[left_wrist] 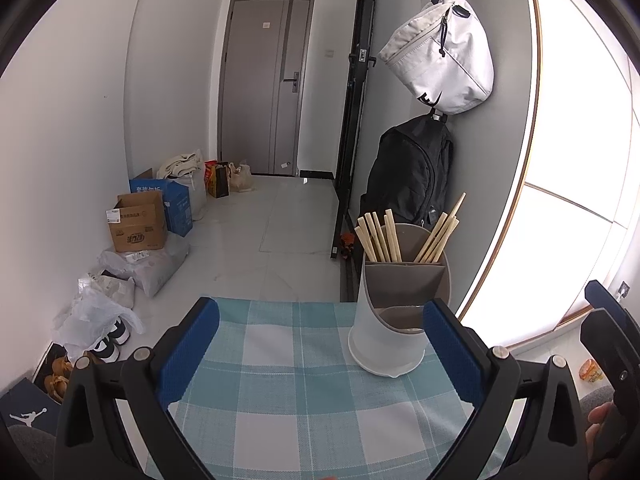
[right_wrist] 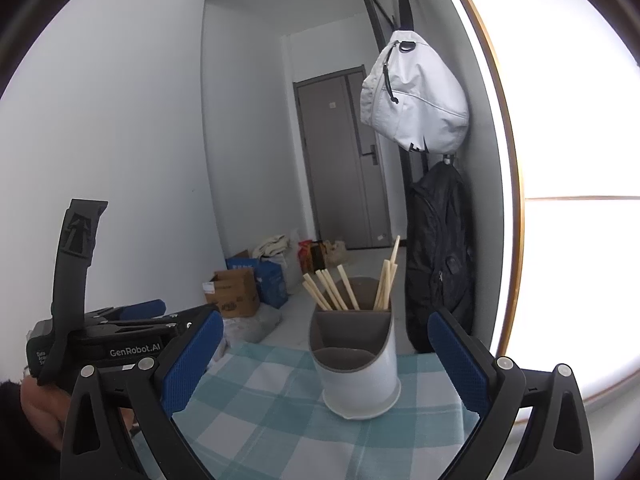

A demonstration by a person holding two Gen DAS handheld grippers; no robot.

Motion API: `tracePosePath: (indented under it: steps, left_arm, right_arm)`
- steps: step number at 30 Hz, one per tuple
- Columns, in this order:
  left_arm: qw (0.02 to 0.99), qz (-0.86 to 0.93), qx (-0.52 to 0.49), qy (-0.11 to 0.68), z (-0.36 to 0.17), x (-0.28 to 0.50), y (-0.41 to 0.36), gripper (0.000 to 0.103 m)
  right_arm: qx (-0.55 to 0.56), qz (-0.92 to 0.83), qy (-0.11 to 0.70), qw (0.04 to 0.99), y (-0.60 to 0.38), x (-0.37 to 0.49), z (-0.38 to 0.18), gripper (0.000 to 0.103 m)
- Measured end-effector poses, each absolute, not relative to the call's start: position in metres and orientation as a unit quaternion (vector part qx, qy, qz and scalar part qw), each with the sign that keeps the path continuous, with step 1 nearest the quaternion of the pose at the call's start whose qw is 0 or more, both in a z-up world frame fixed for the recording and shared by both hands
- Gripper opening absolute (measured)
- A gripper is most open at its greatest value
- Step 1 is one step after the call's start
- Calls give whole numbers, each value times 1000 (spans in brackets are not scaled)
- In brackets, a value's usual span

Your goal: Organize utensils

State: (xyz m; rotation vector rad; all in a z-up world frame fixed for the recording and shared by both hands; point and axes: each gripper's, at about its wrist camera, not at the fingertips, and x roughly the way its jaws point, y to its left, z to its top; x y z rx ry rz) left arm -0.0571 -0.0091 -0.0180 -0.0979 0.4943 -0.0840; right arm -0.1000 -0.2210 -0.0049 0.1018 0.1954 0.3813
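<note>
The wooden chopsticks (left_wrist: 384, 240) already stand in the white-and-grey divided holder (right_wrist: 356, 368); both hand-held grippers, left (left_wrist: 318, 354) and right (right_wrist: 326, 362), gape wide, empty; the checked bench (left_wrist: 280, 392) shows nothing left, so the task looks finished.

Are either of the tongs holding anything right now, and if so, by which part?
Nothing is held. The left tongs and right tongs are both open and empty; the chopsticks stand in the holder.
</note>
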Motion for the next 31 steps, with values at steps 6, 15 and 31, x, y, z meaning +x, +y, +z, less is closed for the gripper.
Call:
tracePosePath:
  steps: [6, 15, 31]
  left_arm:
    - [968, -32, -46, 243, -17, -56, -10, 99]
    - [967, -36, -48, 248, -19, -56, -9, 99]
    - [965, -46, -51, 254, -20, -54, -9, 99]
  right_arm:
    - [50, 190, 99, 976, -220, -100, -5, 103]
    - [48, 190, 98, 976, -220, -100, -4, 103]
    - [51, 194, 101, 974, -220, -98, -4, 103]
